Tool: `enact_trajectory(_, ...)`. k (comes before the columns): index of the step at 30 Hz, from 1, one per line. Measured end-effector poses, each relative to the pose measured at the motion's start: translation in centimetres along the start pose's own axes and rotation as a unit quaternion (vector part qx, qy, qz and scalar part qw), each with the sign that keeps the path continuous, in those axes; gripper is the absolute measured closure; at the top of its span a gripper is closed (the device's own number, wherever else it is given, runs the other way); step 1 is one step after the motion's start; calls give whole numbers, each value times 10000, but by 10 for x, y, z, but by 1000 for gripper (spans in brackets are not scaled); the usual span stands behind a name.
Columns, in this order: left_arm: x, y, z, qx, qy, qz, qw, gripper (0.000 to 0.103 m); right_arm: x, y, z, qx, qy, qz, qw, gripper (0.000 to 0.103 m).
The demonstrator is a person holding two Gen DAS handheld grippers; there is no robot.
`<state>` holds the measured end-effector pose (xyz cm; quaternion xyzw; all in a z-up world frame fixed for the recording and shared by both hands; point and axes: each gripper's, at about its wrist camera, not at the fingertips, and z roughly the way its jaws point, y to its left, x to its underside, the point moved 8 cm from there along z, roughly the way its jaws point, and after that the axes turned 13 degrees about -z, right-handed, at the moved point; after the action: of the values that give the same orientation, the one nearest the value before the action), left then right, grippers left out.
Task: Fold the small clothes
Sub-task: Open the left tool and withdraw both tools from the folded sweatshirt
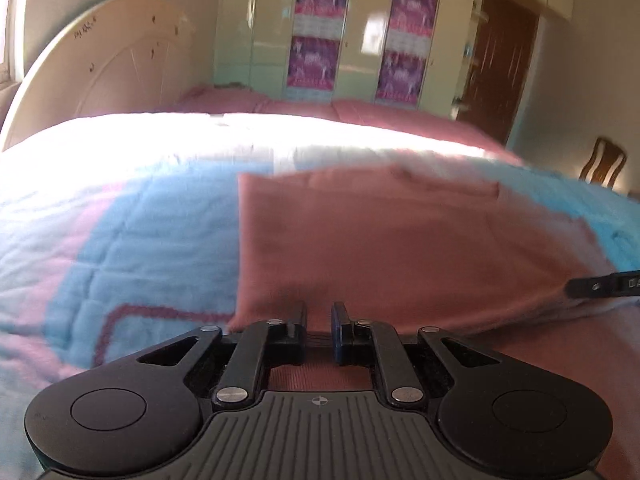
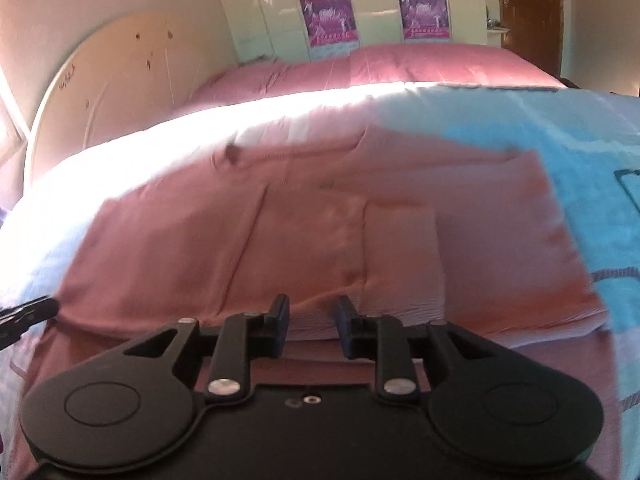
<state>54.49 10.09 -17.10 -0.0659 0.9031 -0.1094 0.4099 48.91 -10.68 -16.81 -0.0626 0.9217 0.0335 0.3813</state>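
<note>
Right wrist: pink garment [image 2: 320,232] on blue quilt [image 2: 580,152].

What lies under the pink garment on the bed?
The pink garment lies on a blue and pink quilt, which shows around its edges. Whatever is directly beneath the cloth is covered, so nothing else can be confirmed.

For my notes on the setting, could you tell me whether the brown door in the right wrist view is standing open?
No, the brown door sits closed.
</note>
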Motion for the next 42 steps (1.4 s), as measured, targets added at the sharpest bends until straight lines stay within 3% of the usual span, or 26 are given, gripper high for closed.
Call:
enact_trajectory(2, 9, 5, 5, 36, 67, -60, 10000, 92, 9, -1, 3, 104, 114, -247, 9996, 87)
enact_trajectory(6, 6, 11, 3, 174, 138, -289, 9993, 92, 14, -2, 1, -41, 224, -340, 9992, 86)
enact_trajectory(7, 2, 14, 1, 130, 67, -377, 9992, 92, 9, -2, -1, -59, 170, -254, 9995, 82)
enact_trajectory(8, -1, 17, -4, 92, -97, -458, 9989, 92, 4, -5, -6, -90, 39, -120, 9999, 72)
enact_trajectory(11, -11, 27, -16, -128, -557, -571, 9967, 92, -21, -2, -11, -334, -339, 42, 9989, 71)
enact_trajectory(16, -22, 52, 2, -191, -424, -876, 9951, 90, -69, 35, 17, -1082, -640, -79, 9920, 75)
enact_trajectory(18, -28, 58, 13, -81, -328, -1050, 9939, 79, -88, 55, 32, -1337, -748, -248, 9879, 75)
enact_trajectory(19, -31, 60, 16, -58, -347, -1097, 9933, 64, -99, 67, 43, -1460, -757, -314, 9859, 75)
enact_trajectory(20, -35, 61, 21, -74, -393, -1123, 9929, 55, -108, 77, 53, -1579, -735, -349, 9841, 74)
enact_trajectory(23, -49, 60, 41, -168, -502, -1137, 9921, 55, -129, 108, 85, -1839, -615, -444, 9800, 74)
enact_trajectory(26, -66, 60, 67, -51, -369, -1158, 9926, 55, -132, 120, 95, -1421, -542, -639, 9863, 78)
enact_trajectory(30, -76, 46, 108, 13, -113, -690, 9976, 56, -111, 113, 102, -1089, -338, -577, 9918, 79)
enact_trajectory(32, -75, 45, 119, -125, -51, -499, 9987, 56, -97, 112, 116, -823, -108, -764, 9936, 86)
enact_trajectory(35, -79, 53, 115, -216, -137, -468, 9986, 55, -90, 77, 121, -393, -44, -365, 9986, 89)
enact_trajectory(37, -85, 55, 110, -447, -287, -515, 9973, 55, -91, 61, 117, -185, -79, -276, 9994, 89)
enact_trajectory(40, -99, 28, 109, -166, -447, -324, 9983, 55, -99, 68, 117, -289, -169, -241, 9991, 73)
enact_trajectory(42, -103, 1, 117, 46, -386, -42, 9992, 55, -105, 84, 119, -309, -252, -349, 9986, 73)
